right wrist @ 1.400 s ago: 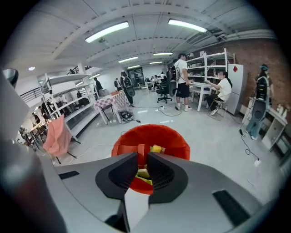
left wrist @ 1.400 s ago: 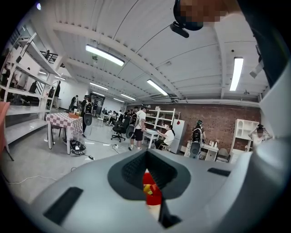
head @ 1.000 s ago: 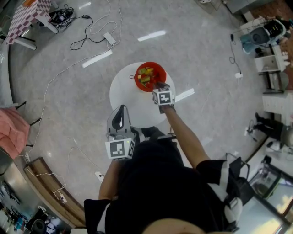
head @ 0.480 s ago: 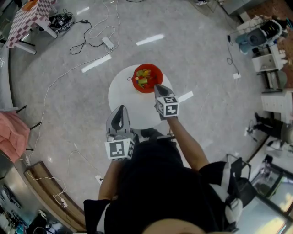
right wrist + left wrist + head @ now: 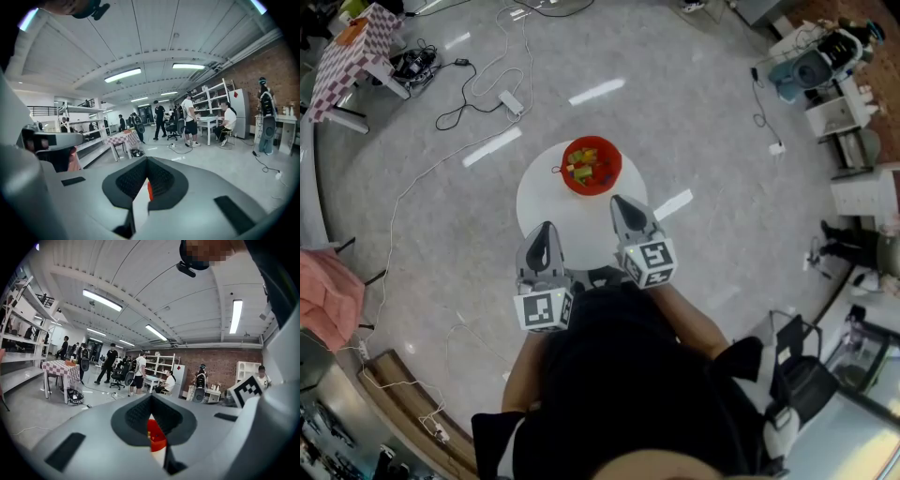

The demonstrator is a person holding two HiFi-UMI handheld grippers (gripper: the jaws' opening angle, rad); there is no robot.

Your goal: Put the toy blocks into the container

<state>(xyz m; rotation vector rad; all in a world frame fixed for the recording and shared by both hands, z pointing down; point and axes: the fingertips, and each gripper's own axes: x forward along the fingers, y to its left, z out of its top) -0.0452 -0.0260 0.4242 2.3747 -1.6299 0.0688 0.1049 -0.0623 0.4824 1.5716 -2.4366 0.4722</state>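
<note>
A red bowl (image 5: 592, 165) holding several coloured toy blocks (image 5: 584, 169) stands at the far side of the round white table (image 5: 546, 199). My right gripper (image 5: 620, 203) is raised over the table's near right edge, well back from the bowl. Its jaws have just been closing and now stand shut with nothing between them. My left gripper (image 5: 546, 230) hovers over the near left edge, shut and empty. In the left gripper view a sliver of the red bowl (image 5: 155, 433) shows under the closed tips (image 5: 150, 400). The right gripper view shows closed jaws (image 5: 146, 161) too.
Cables (image 5: 469, 89) and a power strip (image 5: 504, 102) lie on the floor beyond the table. A checked table (image 5: 354, 42) stands far left, a pink cloth (image 5: 323, 300) at the left edge, shelves and equipment (image 5: 834, 103) at the right. People stand far off.
The right gripper has lifted away from above the bowl and drawn back toward the person. Its jaws have closed. The left gripper has stayed put.
</note>
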